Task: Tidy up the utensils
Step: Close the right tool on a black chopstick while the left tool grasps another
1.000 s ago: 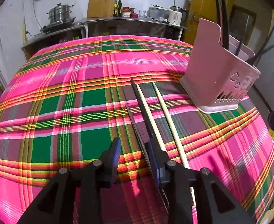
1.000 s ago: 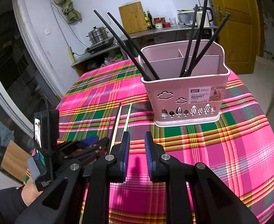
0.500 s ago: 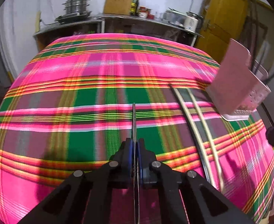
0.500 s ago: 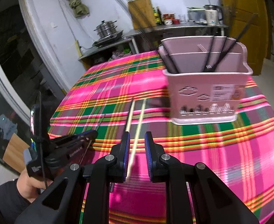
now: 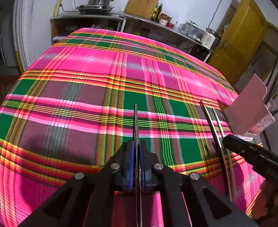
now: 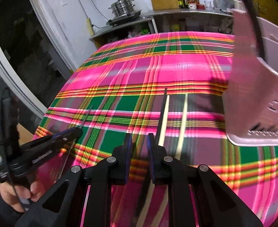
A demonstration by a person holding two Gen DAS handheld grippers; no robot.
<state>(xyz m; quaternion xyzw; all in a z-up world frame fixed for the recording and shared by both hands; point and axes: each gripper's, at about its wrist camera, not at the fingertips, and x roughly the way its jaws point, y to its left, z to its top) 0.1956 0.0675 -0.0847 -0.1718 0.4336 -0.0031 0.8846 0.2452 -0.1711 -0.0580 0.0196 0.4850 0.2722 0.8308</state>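
Across the plaid tablecloth, the left tongs pinch one dark chopstick (right tongs part-open, empty), so keep it squeezed and tip it upright over the pink basket.

Bright indoor light, fisheye-warped edges, slight motion blur

Left gripper angled steeply downward, jaws clamped tight on a thin dark stick running out ahead between the blue pads. Gripped from behind by a bare hand, dark sleeve at the wrist. Right gripper also pitched down, jaws parted by a narrow gap, nothing pinched between them.
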